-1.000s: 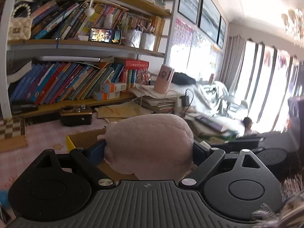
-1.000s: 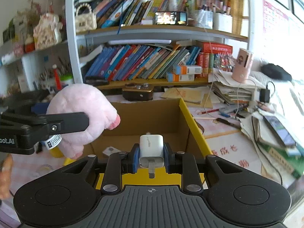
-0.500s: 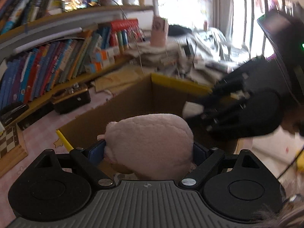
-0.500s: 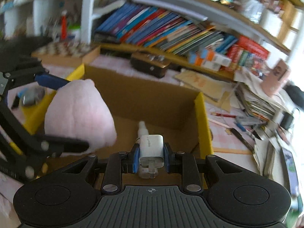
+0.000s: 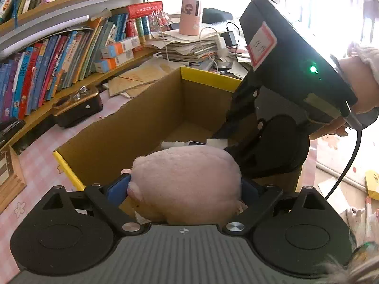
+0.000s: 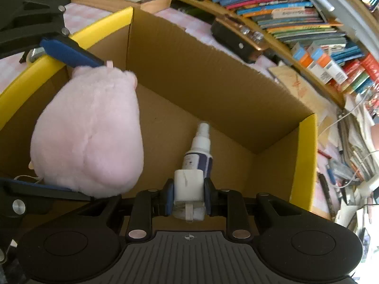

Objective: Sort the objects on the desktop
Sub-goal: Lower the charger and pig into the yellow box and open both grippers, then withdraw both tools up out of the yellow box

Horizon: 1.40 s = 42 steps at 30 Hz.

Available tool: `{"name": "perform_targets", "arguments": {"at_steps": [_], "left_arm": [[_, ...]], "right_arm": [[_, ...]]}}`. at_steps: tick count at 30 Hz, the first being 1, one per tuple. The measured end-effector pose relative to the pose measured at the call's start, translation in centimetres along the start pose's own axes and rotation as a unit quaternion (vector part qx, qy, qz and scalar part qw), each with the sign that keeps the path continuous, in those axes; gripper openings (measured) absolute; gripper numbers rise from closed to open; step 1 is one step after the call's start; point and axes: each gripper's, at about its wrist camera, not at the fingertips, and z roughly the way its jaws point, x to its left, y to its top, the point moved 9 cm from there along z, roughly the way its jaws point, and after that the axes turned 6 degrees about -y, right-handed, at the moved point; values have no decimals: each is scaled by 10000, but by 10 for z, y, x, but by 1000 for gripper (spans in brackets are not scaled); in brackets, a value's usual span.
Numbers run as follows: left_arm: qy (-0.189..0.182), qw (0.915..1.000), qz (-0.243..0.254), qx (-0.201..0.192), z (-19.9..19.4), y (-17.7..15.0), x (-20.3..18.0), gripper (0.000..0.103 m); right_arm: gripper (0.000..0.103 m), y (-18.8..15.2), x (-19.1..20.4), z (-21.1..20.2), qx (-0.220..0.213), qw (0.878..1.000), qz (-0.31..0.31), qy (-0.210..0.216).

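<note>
Both grippers hang over an open cardboard box with yellow-taped rims. The left gripper, jaws opening, has a soft, rounded pink plush toy between its blue pads, above the box's near left. The right gripper is clamped tight on a small, hard white charger plug. A smooth spray bottle already lies inside; desk clutter probably remains.

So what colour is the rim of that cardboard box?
Yellow, on the cardboard box; clearest in the right wrist view.
</note>
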Motion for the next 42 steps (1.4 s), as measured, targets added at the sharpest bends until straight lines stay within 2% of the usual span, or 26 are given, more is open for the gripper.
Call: {"name": "perform_targets", "arguments": {"at_steps": [5,9,13,17,19,24,26,28,30,37,42], "left_arm": [[113,9999,-54,-15,0,0,1,98],[160,9999,-48,-17,-1,1,2,99],[244,9997,41,-84,-9,1,-4,99],[326,9989,22,-328,-26,5,-8,100],[326,9981,-46,-519,-37,9,-11,100],[382,9947,-179,-942,-65,16,-18,100],[426,9924,-262,-1126,-79,18,-22,100],[470,9896,-367,-1306,-92,19,-25,103],[509,9861,-525,-1493,-106,19,-29,103],[589,9780,-1065,-1694,-138,1,-40,103],[578,9732,-1394,-1737,-158,-22,-47,103]], "right_arm": [[28,-2,-3,-2,-42,9996,220,145],[44,-1,-11,-8,-238,9980,577,119],[44,-4,-20,-22,-465,9947,912,26],[45,-4,-32,-39,-710,9894,1262,-49],[51,-6,-37,-53,-874,9852,1475,-90],[55,-16,-49,-83,-1219,9727,1954,-295],[62,-22,-53,-97,-1357,9648,2219,-389],[80,-30,-57,-112,-1540,9540,2525,-500],[86,-36,-57,-128,-1719,9450,2720,-580],[96,-58,-39,-166,-2011,9301,2956,-839],[99,-75,-14,-177,-2021,9254,3057,-969]]}}
